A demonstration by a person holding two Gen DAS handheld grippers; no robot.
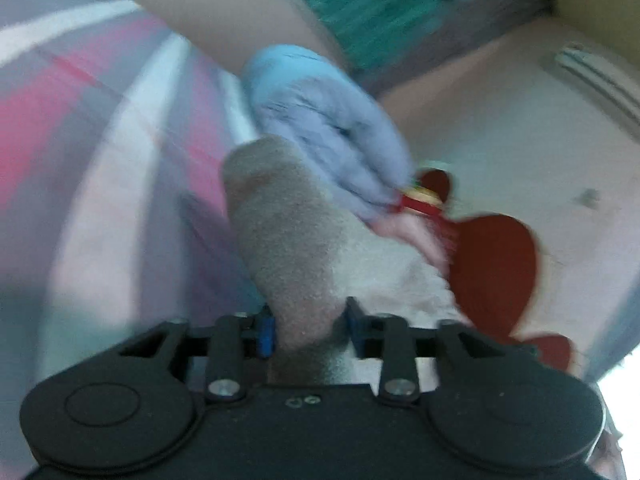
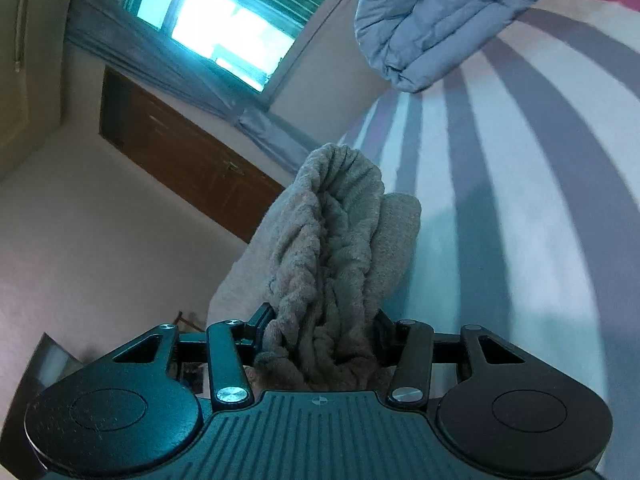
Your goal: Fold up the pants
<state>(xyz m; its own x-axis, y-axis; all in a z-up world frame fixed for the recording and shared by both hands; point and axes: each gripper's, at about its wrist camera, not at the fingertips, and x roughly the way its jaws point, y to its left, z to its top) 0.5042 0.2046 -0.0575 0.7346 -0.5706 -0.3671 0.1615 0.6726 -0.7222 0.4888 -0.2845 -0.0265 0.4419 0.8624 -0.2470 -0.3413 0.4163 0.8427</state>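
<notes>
Pants, grey and fleecy, rise bunched from lower centre of both views, above a striped bed at right. Right tool clamps gathered folds; left tool pinches a blurred fold, blue-gloved hand behind.

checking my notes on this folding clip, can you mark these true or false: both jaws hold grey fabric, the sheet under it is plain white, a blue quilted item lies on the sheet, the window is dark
1. Both grippers hold the grey pants: true; the left gripper and the right gripper each pinch fabric.
2. The bedsheet is plain white: false; it is striped.
3. A blue quilted item lies on the sheet: true.
4. The window is dark: false; it glows brightly.
</notes>
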